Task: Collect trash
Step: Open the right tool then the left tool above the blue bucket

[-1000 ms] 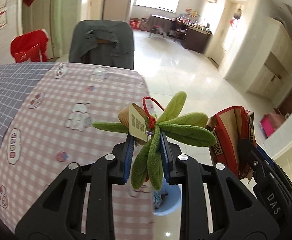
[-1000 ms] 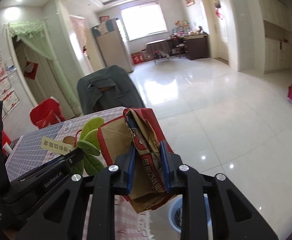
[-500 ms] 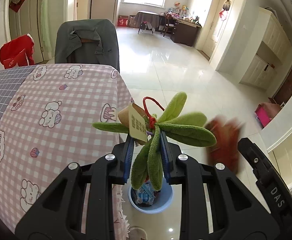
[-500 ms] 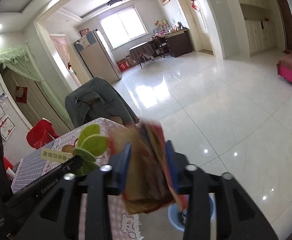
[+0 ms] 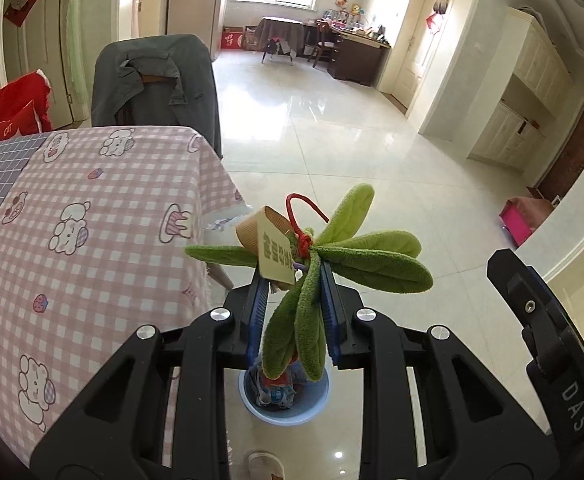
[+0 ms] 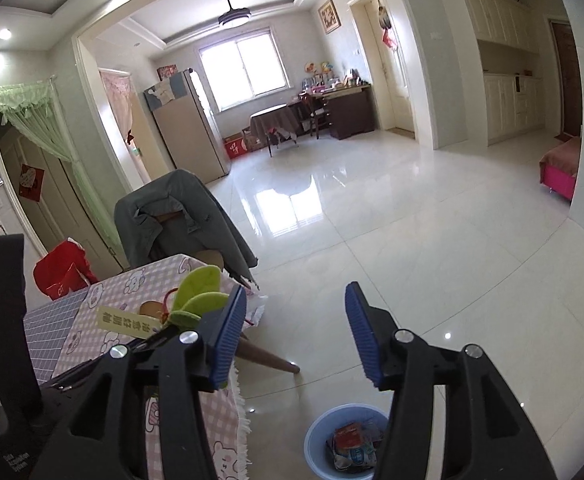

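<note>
a: left wrist view, fingers?
b: left gripper (image 5: 294,312), blue pads clamped on a green plush leaf sprig (image 5: 332,256) with a paper tag (image 5: 275,258). it hangs above a blue bin (image 5: 287,404) on the floor, wrappers (image 5: 273,392) inside, beside the pink checked tablecloth (image 5: 91,216).
a: right wrist view?
b: right gripper (image 6: 296,336), jaws opening, nothing between them. the bin (image 6: 316,440) sits below with trash inside. the sprig (image 6: 195,296) shows at left, over the table edge.
</note>
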Motion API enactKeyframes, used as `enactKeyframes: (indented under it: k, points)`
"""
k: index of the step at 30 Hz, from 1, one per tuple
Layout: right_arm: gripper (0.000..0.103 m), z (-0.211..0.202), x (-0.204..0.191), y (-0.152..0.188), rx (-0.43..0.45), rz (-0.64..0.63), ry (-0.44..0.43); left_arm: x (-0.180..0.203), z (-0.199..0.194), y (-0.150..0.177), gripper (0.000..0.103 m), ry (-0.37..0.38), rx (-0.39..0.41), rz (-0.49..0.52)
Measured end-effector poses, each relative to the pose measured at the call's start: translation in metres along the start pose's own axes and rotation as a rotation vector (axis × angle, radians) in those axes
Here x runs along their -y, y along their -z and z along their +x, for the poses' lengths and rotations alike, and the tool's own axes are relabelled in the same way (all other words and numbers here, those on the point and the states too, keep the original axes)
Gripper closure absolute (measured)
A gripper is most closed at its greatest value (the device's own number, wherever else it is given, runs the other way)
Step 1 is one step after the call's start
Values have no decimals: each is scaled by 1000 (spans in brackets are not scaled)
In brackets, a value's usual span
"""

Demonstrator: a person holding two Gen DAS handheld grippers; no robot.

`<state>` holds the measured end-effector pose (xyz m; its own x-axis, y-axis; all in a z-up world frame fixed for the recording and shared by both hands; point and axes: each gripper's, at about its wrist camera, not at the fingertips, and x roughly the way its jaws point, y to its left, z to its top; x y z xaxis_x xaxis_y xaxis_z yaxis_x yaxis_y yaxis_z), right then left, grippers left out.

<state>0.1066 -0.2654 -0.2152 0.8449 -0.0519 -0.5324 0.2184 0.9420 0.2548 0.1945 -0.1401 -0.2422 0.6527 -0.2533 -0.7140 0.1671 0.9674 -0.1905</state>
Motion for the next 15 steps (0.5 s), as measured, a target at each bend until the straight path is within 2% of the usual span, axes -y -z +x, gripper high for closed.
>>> enactKeyframes:
  k: [12,15]
  points:
    - [46,-13,6,-8,31,-1,20,15,2,0,77,29,-5,30]
    - [44,-18,6,-10,44,7,29,17,0,0,74,25,2,30]
